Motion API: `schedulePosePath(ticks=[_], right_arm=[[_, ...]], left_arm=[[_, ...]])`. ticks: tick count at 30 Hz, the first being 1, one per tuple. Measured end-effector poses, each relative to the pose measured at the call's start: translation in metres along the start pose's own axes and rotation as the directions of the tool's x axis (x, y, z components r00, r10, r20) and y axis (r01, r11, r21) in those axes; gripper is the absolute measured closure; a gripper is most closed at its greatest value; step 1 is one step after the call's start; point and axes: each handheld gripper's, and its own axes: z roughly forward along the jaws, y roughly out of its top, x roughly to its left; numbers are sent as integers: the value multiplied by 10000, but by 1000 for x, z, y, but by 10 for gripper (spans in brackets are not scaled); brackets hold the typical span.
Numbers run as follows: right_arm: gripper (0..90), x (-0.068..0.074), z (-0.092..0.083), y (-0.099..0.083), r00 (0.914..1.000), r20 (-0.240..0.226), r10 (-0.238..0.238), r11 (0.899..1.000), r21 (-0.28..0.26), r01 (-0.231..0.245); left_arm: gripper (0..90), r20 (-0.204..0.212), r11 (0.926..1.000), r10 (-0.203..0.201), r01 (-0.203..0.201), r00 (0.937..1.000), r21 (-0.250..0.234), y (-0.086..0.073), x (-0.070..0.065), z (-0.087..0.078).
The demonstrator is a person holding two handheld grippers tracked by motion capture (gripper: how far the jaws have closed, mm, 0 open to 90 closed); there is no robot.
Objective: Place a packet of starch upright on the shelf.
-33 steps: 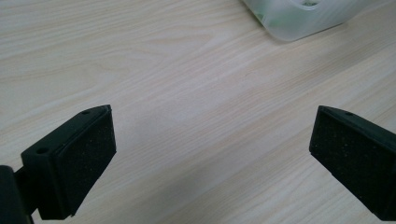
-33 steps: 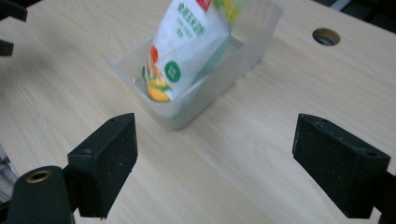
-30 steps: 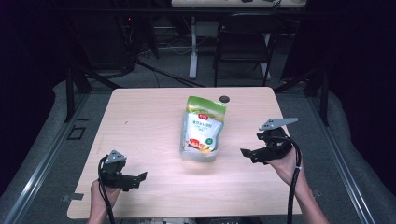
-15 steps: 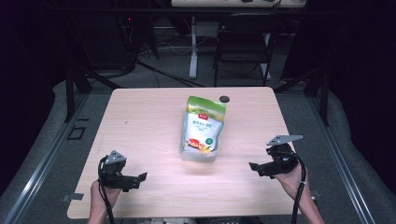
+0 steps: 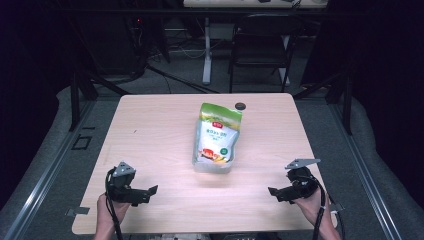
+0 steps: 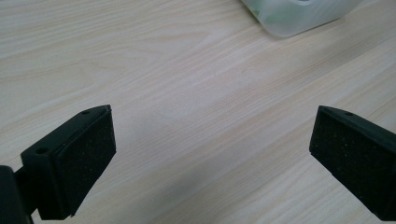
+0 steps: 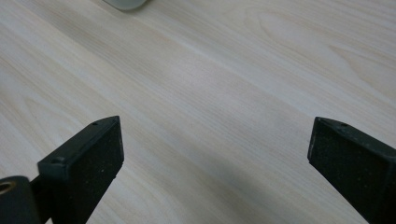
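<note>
Your right tool [image 5: 283, 192] has dropped from beside the pouch [image 5: 216, 139] to the near right corner of the tabletop [image 5: 150, 125]; its jaws have just been opening and now stand spread with nothing between them. Your left tool [image 5: 142, 192] has stayed put, spread and empty too. The pouch lies mid-tabletop, well apart from both, cap [image 5: 240, 105] beside its top, so it looks released.

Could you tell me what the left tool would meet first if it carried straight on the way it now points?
Probably the bare table top: the left tool tilts down at the wood with its jaws open. If it skimmed level instead, the pouch's lower corner lies ahead, though depth is hard to judge.
</note>
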Motion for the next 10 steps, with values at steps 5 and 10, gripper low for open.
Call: schedulePosePath(ticks=[5, 10], right_arm=[[30, -2, 7, -3, 9998, -189, -37, 9999, 142, 39], [30, -3, 9, -4, 9993, -355, -106, 9997, 232, 115]], left_arm=[[4, -22, 10000, -50, 50, 10000, 1, 1, 1, 1], [3, -10, 10000, -28, 28, 10000, 43, 1, 0, 2]])
